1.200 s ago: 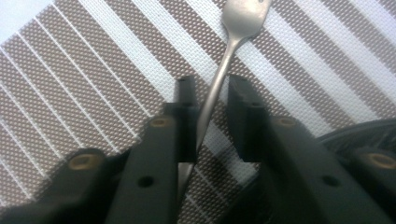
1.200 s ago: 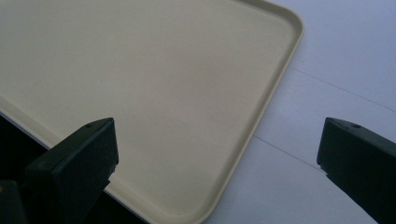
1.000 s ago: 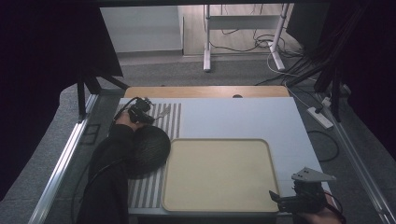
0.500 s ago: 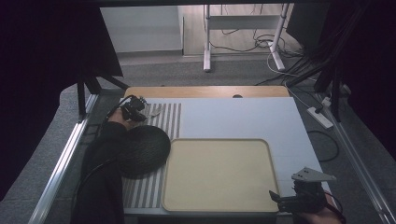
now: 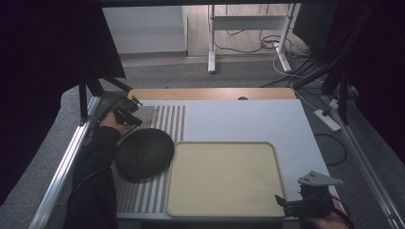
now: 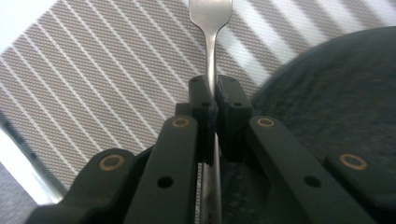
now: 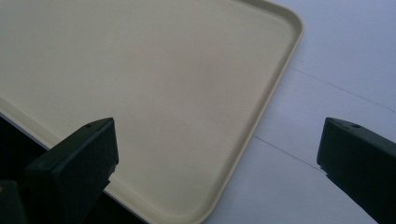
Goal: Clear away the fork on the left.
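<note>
My left gripper (image 5: 125, 112) hovers over the far left corner of the striped placemat (image 5: 165, 125). In the left gripper view its jaws (image 6: 215, 88) are shut on the handle of a silver fork (image 6: 211, 28), whose head points away over the stripes (image 6: 107, 79). A dark round woven mat (image 5: 143, 153) lies on the placemat just in front of the hand, and also appears at the right of the left gripper view (image 6: 336, 93). My right gripper (image 5: 296, 206) rests at the near right corner of the beige tray (image 5: 224, 179). Its jaws (image 7: 217, 135) stand wide apart with nothing between them.
The tray's bare floor (image 7: 154, 79) and rim run under the right gripper, with the white tabletop (image 7: 336, 70) beside it. A metal rail (image 5: 71, 152) borders the table's left side. Table legs and cables (image 5: 267, 43) lie on the floor beyond the far edge.
My left hand has carried the fork leftward and a little higher, away from the round mat. The right gripper has stayed where it was.
</note>
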Demonstrator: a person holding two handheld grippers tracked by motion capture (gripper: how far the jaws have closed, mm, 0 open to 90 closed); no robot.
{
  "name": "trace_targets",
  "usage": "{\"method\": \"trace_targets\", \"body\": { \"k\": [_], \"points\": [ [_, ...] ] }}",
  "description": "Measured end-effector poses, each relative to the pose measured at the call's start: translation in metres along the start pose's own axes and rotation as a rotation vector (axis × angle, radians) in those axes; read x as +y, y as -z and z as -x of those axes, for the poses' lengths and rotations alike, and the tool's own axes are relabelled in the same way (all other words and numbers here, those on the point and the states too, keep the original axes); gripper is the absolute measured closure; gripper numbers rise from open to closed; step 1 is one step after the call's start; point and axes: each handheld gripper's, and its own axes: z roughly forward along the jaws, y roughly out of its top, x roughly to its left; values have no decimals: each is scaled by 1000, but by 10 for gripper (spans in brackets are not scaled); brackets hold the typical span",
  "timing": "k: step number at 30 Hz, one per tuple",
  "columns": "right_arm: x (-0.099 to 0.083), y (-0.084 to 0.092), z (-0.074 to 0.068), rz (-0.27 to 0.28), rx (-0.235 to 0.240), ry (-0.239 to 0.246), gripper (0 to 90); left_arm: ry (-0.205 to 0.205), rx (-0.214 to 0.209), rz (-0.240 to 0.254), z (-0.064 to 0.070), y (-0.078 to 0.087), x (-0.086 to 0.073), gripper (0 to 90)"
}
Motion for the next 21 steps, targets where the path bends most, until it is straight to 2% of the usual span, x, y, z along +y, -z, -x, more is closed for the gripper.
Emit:
{"method": "trace_targets", "body": {
  "k": [9,21],
  "points": [
    [0,0,-1,-2,-3,6,0,5,-82,48,22,4,-11,855],
    [0,0,-1,-2,-5,10,0,-47,-89,55,59,12,-18,855]
  ]
}}
